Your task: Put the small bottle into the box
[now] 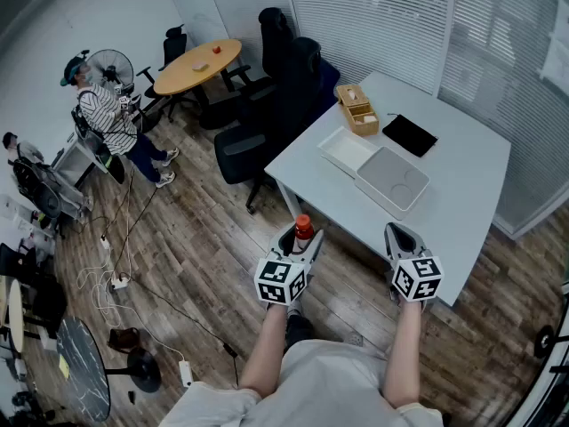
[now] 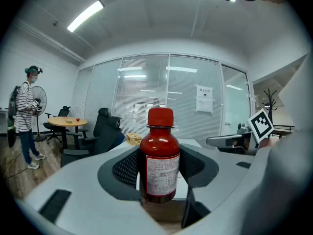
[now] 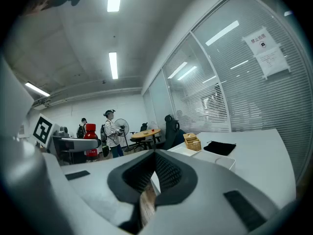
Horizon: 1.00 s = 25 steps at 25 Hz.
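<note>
A small red bottle [image 1: 303,231] with a red cap and a white label stands upright between the jaws of my left gripper [image 1: 300,241], which is shut on it. In the left gripper view the bottle [image 2: 159,160] fills the middle, with a pad against each side. My right gripper [image 1: 402,237] hangs beside it over the table's near edge, shut with nothing in it; its tips meet in the right gripper view [image 3: 155,161]. The grey box [image 1: 392,181] lies on the white table [image 1: 462,194], with a white tray-like lid [image 1: 347,149] beside it, well beyond both grippers.
A wooden basket [image 1: 358,109] and a black pouch [image 1: 409,134] lie on the table behind the box. Dark office chairs [image 1: 253,140] stand at its left side. A person in a striped top [image 1: 111,118] stands far left near a fan and a round wooden table [image 1: 197,65].
</note>
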Available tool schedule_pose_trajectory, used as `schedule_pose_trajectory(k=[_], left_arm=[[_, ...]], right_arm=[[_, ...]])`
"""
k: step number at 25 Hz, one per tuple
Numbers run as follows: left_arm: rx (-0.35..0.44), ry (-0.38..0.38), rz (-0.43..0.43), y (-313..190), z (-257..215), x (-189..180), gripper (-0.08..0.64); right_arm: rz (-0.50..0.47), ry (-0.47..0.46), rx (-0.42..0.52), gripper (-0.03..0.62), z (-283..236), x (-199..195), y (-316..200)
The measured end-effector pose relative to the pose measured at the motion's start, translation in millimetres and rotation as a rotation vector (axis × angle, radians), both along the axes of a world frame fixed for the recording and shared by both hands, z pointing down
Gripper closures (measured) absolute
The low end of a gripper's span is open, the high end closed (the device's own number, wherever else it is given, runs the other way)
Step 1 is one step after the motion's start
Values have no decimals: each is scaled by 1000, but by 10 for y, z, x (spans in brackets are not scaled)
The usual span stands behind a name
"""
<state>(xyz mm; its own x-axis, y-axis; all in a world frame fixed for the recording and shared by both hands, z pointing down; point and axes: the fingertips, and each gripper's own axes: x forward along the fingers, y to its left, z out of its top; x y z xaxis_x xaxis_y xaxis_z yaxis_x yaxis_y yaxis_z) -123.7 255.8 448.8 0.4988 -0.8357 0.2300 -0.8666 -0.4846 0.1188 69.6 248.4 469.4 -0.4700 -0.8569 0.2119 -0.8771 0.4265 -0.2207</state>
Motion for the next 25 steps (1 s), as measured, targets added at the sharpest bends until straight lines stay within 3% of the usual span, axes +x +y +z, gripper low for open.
schedule_pose_trajectory(k=[6,10,14,19,25], left_arm=[[2,-35,30,-356,-78,-99,324],[-2,-19,69,-676,-163,-225,324],[4,13,108,-1080,-267,-340,324],[8,20,174,-1491,-249,-616,324],[-60,39,195,-1912,33,-1142,324]], right_arm=[[52,-40,-33,575,61,-16,-153],[120,-48,-48,575,7,-14,-356],[199,-77,-3,575,-172,-19,-624],[232,-94,-6,575,-146,-334,-881],[314,-90,-81,575,129,-656,-1082]])
